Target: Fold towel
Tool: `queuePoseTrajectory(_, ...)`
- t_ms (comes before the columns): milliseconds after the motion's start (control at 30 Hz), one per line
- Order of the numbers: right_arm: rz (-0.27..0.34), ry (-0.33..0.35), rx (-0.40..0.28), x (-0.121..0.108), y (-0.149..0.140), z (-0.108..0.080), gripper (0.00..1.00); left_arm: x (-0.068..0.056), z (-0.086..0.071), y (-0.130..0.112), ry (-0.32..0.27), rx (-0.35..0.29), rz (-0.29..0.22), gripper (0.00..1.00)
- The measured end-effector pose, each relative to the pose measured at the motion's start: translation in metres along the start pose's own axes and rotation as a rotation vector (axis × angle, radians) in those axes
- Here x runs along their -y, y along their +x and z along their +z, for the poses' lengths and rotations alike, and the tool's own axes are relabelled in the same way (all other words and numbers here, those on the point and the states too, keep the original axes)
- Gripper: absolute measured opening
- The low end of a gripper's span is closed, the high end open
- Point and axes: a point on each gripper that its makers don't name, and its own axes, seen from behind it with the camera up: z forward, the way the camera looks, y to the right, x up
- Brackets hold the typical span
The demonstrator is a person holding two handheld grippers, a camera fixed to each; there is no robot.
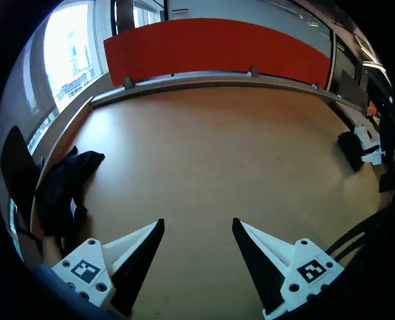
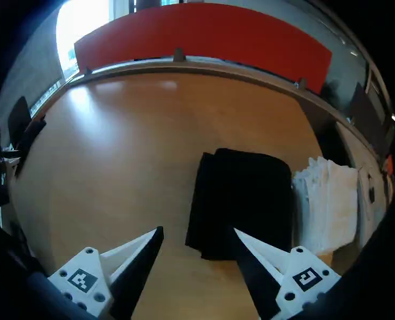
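Towel (image 2: 240, 200) — black, folded — lies just ahead of the right claw (image 2: 197, 229), spread wide and empty.

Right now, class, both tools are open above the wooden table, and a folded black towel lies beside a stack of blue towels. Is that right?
The stack of towels beside the folded black towel is white, not blue; the right gripper view shows it. The rest holds.
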Motion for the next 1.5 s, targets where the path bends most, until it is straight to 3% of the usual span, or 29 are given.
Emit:
queuePoseTrajectory(567, 0.067, -0.059, -0.065, -0.010, 0.005, -0.016, 1.00, 0.003, 0.002, 0.011, -0.003, -0.015, -0.005, 0.94)
queuePoseTrajectory(1067, 0.171, -0.164, -0.250, -0.022, 0.038, -0.034, 1.00, 0.002, 0.003, 0.025, -0.006, -0.041, -0.009, 0.94)
queuePoseTrajectory(1267, 0.203, -0.231, -0.335, -0.034, 0.055, -0.041, 1.00, 0.006, 0.002, 0.030, 0.003, -0.055, -0.014, 0.94)
queuePoseTrajectory(1500, 0.244, -0.263, -0.404, -0.037, 0.063, -0.045, 1.00, 0.009, 0.001, 0.040, 0.008, -0.075, -0.024, 0.94)
